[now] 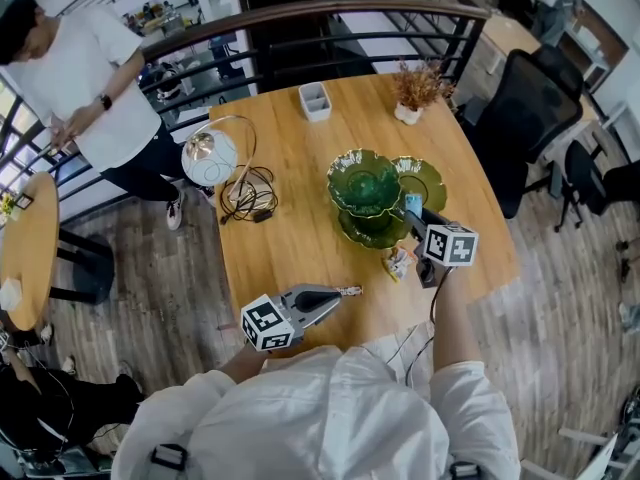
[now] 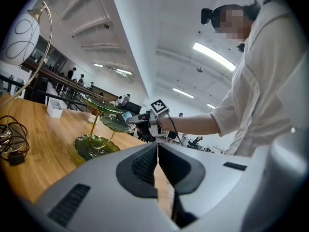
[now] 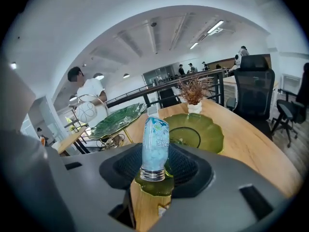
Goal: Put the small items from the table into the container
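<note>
A green three-tier leaf-shaped stand (image 1: pixel 365 183) rises at the right of the wooden table (image 1: pixel 300 258). My right gripper (image 1: pixel 415 218) hovers over the stand's front right, shut on a small pale-blue bottle (image 1: pixel 413 205). In the right gripper view the bottle (image 3: pixel 154 146) sits between the pads, cap toward the camera, with the gripper (image 3: pixel 154 167) above a green plate (image 3: pixel 195 132). A small wrapped item (image 1: pixel 398 264) lies on the table under that hand. My left gripper (image 1: pixel 345 291) is held still near the front edge, its jaws (image 2: pixel 157 149) pressed together on nothing.
A globe lamp (image 1: pixel 210 158) and coiled cable (image 1: pixel 250 196) sit at the table's left. A white box (image 1: pixel 314 100) and a dried plant in a pot (image 1: pixel 415 93) stand at the far edge. A black chair (image 1: pixel 530 108) is on the right, a person (image 1: pixel 80 78) at far left.
</note>
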A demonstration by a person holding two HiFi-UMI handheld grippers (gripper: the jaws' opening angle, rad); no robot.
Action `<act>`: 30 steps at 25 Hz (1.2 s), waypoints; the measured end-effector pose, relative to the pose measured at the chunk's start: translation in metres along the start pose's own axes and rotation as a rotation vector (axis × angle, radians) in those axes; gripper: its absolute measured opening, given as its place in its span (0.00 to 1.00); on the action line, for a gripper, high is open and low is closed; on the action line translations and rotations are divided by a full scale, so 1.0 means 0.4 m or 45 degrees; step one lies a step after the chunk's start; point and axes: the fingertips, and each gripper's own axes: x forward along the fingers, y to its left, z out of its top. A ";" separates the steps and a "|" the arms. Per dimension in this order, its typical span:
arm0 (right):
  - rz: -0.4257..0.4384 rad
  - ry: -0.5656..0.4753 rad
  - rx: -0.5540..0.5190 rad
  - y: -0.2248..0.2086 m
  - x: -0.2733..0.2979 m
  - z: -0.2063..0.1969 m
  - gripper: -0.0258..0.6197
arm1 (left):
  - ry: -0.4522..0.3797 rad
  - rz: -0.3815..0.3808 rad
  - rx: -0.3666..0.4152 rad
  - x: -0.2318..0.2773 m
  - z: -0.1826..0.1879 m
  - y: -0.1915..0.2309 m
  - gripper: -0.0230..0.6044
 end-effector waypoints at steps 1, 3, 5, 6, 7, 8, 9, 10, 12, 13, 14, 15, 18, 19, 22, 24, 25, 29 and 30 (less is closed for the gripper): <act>-0.018 0.009 -0.018 -0.007 0.002 0.011 0.31 | 0.000 0.002 -0.001 -0.001 0.000 0.001 0.05; -0.043 0.025 -0.041 -0.022 0.010 0.025 0.31 | 0.003 0.006 -0.002 -0.005 -0.001 0.003 0.05; -0.062 0.043 -0.047 -0.037 0.021 0.031 0.31 | 0.004 0.010 -0.002 -0.009 -0.001 0.006 0.05; -0.073 0.052 -0.049 -0.044 0.026 0.033 0.31 | 0.003 0.012 -0.003 -0.010 0.000 0.007 0.05; -0.083 0.061 -0.052 -0.051 0.030 0.033 0.31 | 0.002 0.013 -0.004 -0.010 0.000 0.008 0.05; -0.093 0.072 -0.055 -0.058 0.035 0.033 0.31 | 0.001 0.014 -0.006 -0.011 0.000 0.008 0.05; -0.101 0.084 -0.058 -0.063 0.040 0.031 0.31 | 0.002 0.014 -0.007 -0.012 0.000 0.008 0.05; -0.107 0.097 -0.061 -0.067 0.045 0.028 0.31 | 0.003 0.014 -0.007 -0.013 -0.001 0.009 0.05; -0.115 0.122 -0.068 -0.070 0.056 0.022 0.31 | 0.003 0.015 -0.008 -0.015 -0.001 0.009 0.05; -0.118 0.132 -0.074 -0.071 0.060 0.019 0.31 | 0.002 0.016 -0.009 -0.016 -0.001 0.010 0.05; -0.122 0.138 -0.081 -0.072 0.063 0.018 0.31 | 0.001 0.016 -0.009 -0.016 0.000 0.010 0.05; -0.125 0.141 -0.086 -0.073 0.065 0.018 0.31 | 0.000 0.015 -0.009 -0.015 0.001 0.010 0.05; -0.132 0.143 -0.077 -0.075 0.069 0.018 0.31 | 0.002 0.015 -0.007 -0.015 0.002 0.011 0.05; -0.134 0.141 -0.074 -0.075 0.069 0.019 0.31 | 0.003 0.015 -0.007 -0.016 0.002 0.012 0.05; -0.145 0.125 -0.083 -0.079 0.069 0.026 0.31 | 0.002 0.016 -0.010 -0.017 0.002 0.013 0.05; -0.137 0.105 -0.082 -0.077 0.068 0.032 0.31 | 0.003 0.016 -0.011 -0.017 0.002 0.014 0.05; -0.127 0.092 -0.076 -0.074 0.066 0.036 0.32 | 0.004 0.015 -0.011 -0.017 0.001 0.014 0.05; -0.126 0.066 -0.071 -0.070 0.060 0.047 0.35 | 0.001 0.011 -0.008 -0.016 -0.001 0.015 0.05; -0.131 0.065 -0.076 -0.069 0.058 0.047 0.35 | -0.001 0.011 -0.008 -0.015 -0.001 0.014 0.05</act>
